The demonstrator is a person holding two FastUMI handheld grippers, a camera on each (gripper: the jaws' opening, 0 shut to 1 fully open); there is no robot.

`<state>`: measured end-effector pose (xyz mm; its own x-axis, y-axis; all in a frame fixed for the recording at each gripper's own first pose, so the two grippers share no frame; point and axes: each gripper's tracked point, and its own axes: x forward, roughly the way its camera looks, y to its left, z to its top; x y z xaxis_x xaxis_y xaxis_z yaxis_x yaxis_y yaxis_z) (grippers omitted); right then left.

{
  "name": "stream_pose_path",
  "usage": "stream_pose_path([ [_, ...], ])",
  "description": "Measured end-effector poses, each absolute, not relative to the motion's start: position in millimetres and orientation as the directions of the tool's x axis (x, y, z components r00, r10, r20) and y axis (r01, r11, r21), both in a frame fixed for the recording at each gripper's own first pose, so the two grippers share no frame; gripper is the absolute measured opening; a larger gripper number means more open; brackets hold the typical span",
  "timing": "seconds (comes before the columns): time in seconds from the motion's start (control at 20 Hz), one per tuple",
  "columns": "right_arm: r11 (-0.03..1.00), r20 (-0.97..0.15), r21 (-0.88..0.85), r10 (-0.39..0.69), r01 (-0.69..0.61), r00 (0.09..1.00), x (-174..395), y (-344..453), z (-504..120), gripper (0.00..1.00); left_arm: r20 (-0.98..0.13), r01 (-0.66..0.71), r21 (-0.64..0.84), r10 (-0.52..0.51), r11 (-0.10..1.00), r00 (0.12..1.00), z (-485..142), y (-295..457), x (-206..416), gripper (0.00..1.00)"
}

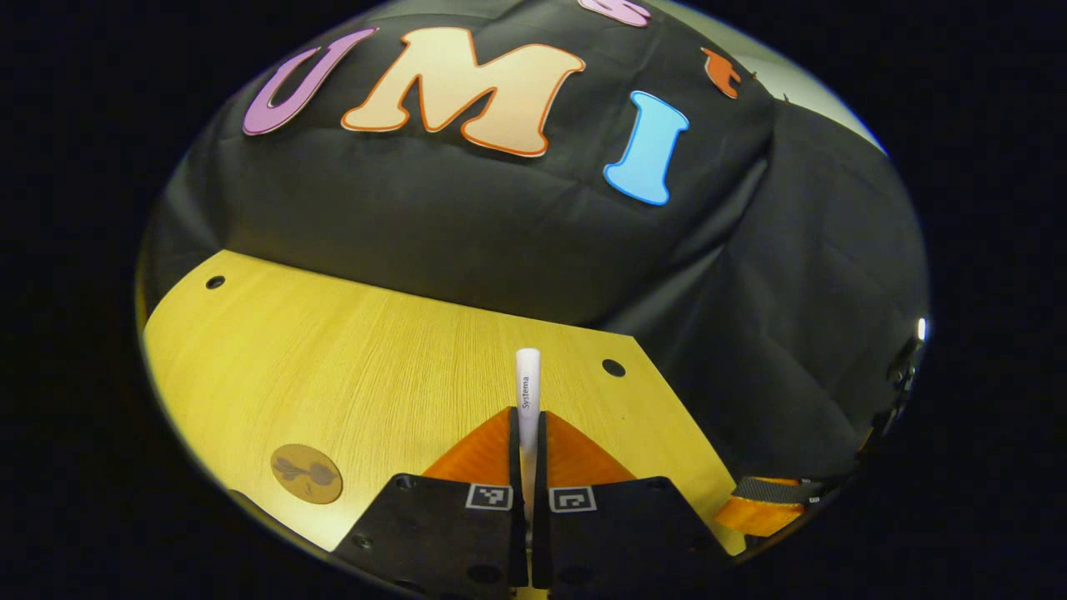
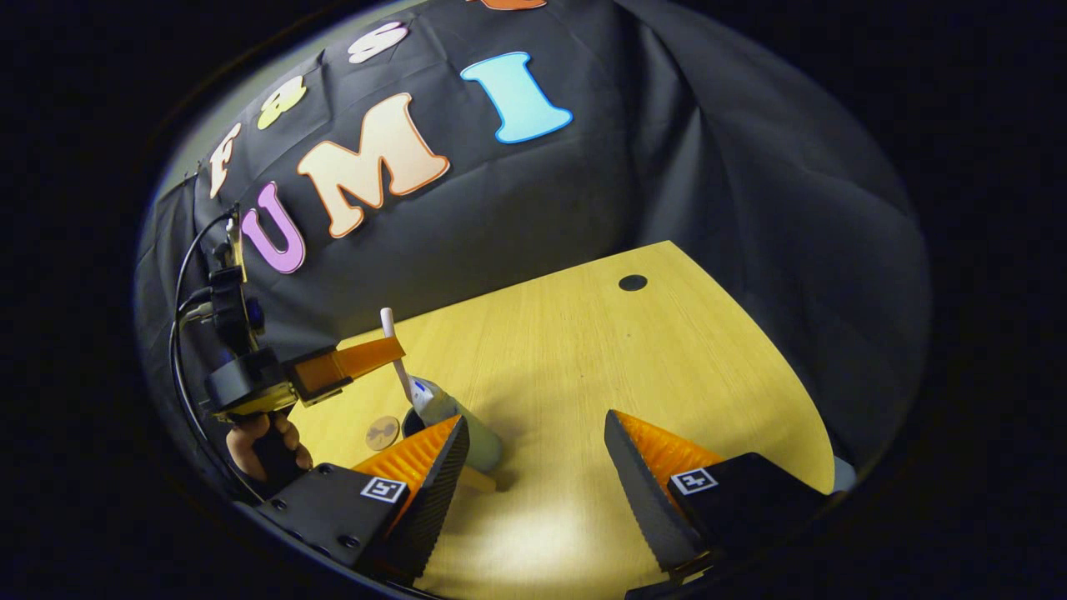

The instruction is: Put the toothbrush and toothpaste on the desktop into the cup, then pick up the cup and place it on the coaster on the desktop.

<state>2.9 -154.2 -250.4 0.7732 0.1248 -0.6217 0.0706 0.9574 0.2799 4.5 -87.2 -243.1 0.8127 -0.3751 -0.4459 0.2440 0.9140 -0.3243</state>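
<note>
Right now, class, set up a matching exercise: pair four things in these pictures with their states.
Things:
1. toothbrush
2. right hand-held gripper
3. coaster
4. cup

States:
A. open, holding nothing
B. lying flat on the desk, bare
C. clamped between the left hand-held gripper's fingers
D. standing on the desk, toothpaste inside

Pairs: 1-C, 2-A, 3-B, 4-D

The left gripper (image 1: 528,433) was seen with its two orange fingers (image 1: 479,454) pressed together on a thin white toothbrush (image 1: 528,392). In the right gripper view it (image 2: 379,354) was held above the cup (image 2: 454,425) by a hand (image 2: 267,446) wrapped around its handle. The right gripper (image 2: 538,458) was held with its fingers (image 2: 663,454) spread wide, just right of the cup.
</note>
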Motion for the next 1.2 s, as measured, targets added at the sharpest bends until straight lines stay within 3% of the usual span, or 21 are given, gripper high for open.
stream_pose_path([
  [0.45,0.951,-0.634,0.308,0.224,-0.024,0.741,8.9,-122.8,-259.9,0.99,-0.472,0.313,-0.224,-0.383,0.923,0.794,-245.0,-87.2,-43.6,0.07],
  [0.5,0.952,-0.638,0.302,0.237,-0.045,0.733,8.0,-118.5,-262.6,0.99,-0.473,0.312,-0.217,-0.379,0.925,0.795,-245.0,-85.4,-47.6,0.21],
  [0.55,0.952,-0.644,0.298,0.250,-0.063,0.723,7.2,-114.2,-264.8,0.98,-0.478,0.312,-0.218,-0.380,0.925,0.792,-245.7,-84.3,-52.3,0.19],
  [0.65,0.946,-0.653,0.309,0.286,-0.098,0.701,5.5,-102.3,-268.4,0.99,-0.480,0.291,-0.198,-0.351,0.936,0.804,-243.6,-72.9,-57.9,0.35],
  [0.75,0.942,-0.675,0.309,0.313,-0.128,0.668,4.1,-89.9,-275.9,0.99,-0.466,0.256,-0.153,-0.299,0.954,0.833,-237.3,-53.9,-60.0,0.55],
  [0.9,0.939,-0.712,0.302,0.336,-0.163,0.617,1.5,-70.8,-284.3,0.99,-0.439,0.213,-0.099,-0.235,0.972,0.867,-231.5,-23.5,-60.6,0.98],
  [1.2,0.962,-0.822,0.183,0.264,-0.204,0.505,5.6,-62.4,-324.6,0.99,-0.450,0.145,-0.030,-0.143,0.989,0.881,-226.7,44.3,-70.1,0.95],
])
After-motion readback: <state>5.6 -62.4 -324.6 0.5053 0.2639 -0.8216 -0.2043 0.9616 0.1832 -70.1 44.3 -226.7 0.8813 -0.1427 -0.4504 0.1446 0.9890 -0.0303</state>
